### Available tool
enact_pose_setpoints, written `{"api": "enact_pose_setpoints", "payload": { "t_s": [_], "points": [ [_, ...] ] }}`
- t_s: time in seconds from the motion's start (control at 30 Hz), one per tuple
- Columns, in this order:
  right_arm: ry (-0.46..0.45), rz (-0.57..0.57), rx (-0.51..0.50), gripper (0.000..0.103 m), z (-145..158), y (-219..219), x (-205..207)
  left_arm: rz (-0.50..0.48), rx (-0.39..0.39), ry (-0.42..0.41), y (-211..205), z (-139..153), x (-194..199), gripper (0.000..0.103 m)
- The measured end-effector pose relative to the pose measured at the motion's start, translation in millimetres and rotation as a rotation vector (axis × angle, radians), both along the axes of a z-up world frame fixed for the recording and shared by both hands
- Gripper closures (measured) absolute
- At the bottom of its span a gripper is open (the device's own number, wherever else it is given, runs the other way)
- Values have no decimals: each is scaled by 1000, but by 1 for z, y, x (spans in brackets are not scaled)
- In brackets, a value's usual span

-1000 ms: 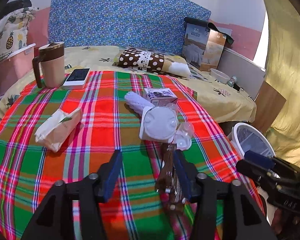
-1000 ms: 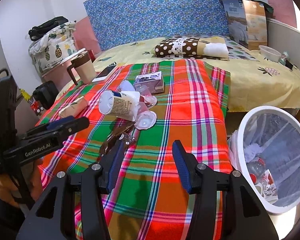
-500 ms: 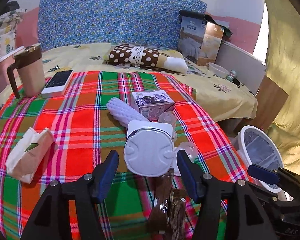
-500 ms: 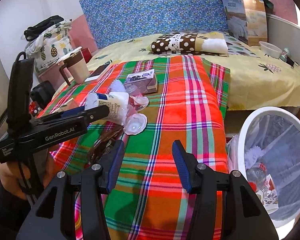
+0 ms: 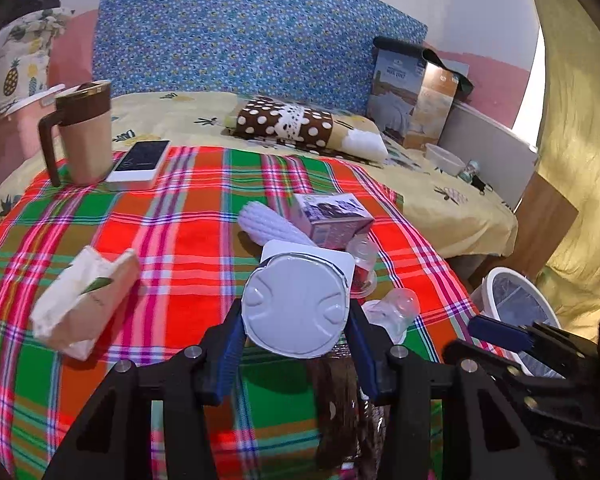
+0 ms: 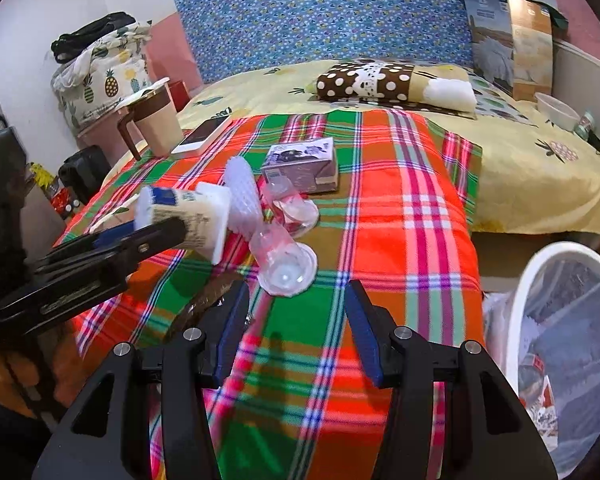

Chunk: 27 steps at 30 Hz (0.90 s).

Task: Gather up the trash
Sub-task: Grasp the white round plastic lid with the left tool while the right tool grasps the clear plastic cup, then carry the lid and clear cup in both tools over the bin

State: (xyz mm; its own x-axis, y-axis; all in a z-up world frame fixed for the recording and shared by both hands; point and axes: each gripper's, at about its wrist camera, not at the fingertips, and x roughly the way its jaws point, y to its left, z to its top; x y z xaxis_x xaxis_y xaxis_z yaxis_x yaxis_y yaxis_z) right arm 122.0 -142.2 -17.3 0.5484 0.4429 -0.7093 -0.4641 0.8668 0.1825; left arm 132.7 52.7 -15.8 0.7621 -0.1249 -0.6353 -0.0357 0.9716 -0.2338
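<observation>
Wrapper point(image 5: 340, 400) half-hidden beneath left hand-held gripper point(image 5: 296, 344), just closing around cup point(image 5: 296, 312); right point(image 6: 296, 332) spread.

The yogurt cup point(image 5: 296, 308) is hiding much of the brown wrapper point(image 5: 340, 400) behind its base, and black gripper fingers are covering the wrapper's edges. The white trash bin point(image 6: 556, 344) is running off the right wrist picture's right edge, its contents blurring behind mesh. The box's point(image 5: 332, 216) print is staying too small to read. The phone's point(image 5: 140, 160) screen is showing nothing legible.
</observation>
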Motion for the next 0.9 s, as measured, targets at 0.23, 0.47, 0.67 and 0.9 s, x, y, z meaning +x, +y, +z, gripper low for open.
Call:
{"api": "enact_pose_setpoints", "payload": {
  "t_s": [0.23,0.47,0.67,0.9],
  "points": [
    [-3,8,-35,51,-3,24,14,23,-37,-21,23,5,-11,55],
    [-6,1,-54,71,-6,31,17,24,-51,-14,33,0,-14,55],
    [-32,-20,-35,71,6,17,7,11,-39,-9,27,1,-14,55],
    [-53,-59,3,71,17,-9,-8,-6,-19,-20,8,12,-23,55]
  ]
}}
